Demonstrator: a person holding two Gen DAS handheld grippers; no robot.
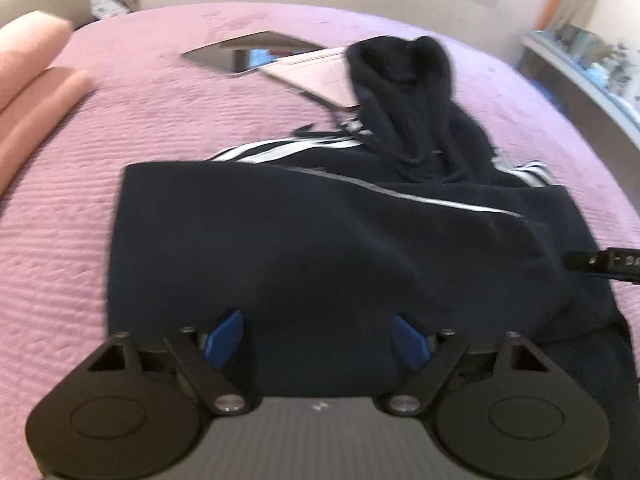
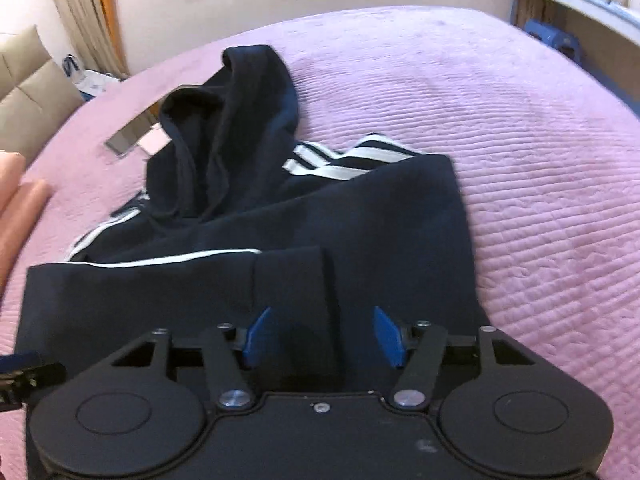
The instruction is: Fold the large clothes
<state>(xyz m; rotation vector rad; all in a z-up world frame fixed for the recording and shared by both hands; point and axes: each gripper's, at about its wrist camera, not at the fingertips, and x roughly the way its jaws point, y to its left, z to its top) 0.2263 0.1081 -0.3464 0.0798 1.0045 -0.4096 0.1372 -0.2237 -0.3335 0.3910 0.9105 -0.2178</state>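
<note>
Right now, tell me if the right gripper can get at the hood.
Probably yes: the hood lies bunched on top of the jacket, beyond the open right gripper, with nothing in between.

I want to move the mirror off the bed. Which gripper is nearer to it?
Left, by a small margin. The left gripper faces the mirror across the hoodie; from the right gripper it lies far left, partly behind the hood.
</note>
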